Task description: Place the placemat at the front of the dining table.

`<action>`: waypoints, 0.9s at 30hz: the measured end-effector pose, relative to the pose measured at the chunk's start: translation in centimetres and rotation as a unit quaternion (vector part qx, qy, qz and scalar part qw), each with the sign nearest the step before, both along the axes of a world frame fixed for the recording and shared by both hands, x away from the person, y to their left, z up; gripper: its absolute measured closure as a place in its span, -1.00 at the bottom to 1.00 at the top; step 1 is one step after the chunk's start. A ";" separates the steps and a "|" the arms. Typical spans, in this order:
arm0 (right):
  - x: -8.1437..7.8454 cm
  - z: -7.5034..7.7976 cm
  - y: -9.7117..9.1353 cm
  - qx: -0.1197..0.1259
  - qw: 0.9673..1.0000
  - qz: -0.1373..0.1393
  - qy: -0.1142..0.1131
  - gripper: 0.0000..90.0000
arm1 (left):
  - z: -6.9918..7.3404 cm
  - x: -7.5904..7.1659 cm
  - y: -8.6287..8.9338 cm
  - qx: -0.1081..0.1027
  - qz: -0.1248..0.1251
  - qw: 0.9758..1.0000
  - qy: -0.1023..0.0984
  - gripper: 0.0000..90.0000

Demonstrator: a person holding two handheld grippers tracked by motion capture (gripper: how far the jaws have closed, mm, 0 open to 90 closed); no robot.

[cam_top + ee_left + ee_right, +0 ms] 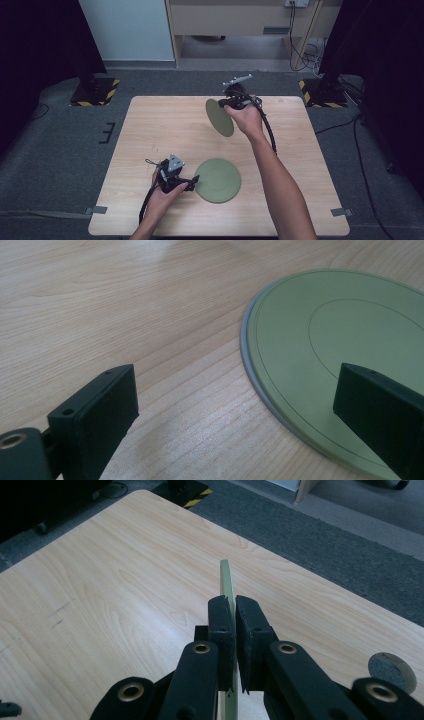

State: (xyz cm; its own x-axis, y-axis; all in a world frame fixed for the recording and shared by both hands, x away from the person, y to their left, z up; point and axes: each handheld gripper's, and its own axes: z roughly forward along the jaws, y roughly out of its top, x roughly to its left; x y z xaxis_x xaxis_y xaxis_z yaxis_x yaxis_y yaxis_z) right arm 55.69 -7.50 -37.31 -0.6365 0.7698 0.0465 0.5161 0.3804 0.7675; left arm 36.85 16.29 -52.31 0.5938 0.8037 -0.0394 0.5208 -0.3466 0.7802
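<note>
Right gripper (226, 104) clamps a green plate (220, 117) on edge above the table; left gripper (192, 181) stands open at a second plate (218, 180).

In the right gripper view the jaws pinch the held plate's rim (227, 582), which is seen edge-on. The left gripper's jaws are spread wide, one over the wooden table (125, 315), the other over the flat plate (330, 350) lying near the table's front edge, well apart from the raised plate.
</note>
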 end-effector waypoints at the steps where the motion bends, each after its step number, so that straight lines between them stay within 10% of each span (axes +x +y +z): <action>1: 0.2 0.0 0.1 -0.003 1.000 0.000 0.000 0.92 | 0.0 0.0 0.1 -0.001 0.002 1.000 0.000 -0.93; 27: 1.6 -0.2 4.1 0.006 1.000 0.001 0.000 0.92 | 0.2 0.0 0.6 -0.007 0.007 1.000 -0.001 -0.92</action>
State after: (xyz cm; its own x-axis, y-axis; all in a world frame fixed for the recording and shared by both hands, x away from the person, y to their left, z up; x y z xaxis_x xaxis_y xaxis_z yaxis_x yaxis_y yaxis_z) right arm 57.31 -3.42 -37.53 -0.6388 0.7674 0.0560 0.5150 0.3724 0.7721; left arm 36.83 16.86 -52.14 0.5832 0.8108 -0.0497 0.5233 -0.3282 0.7864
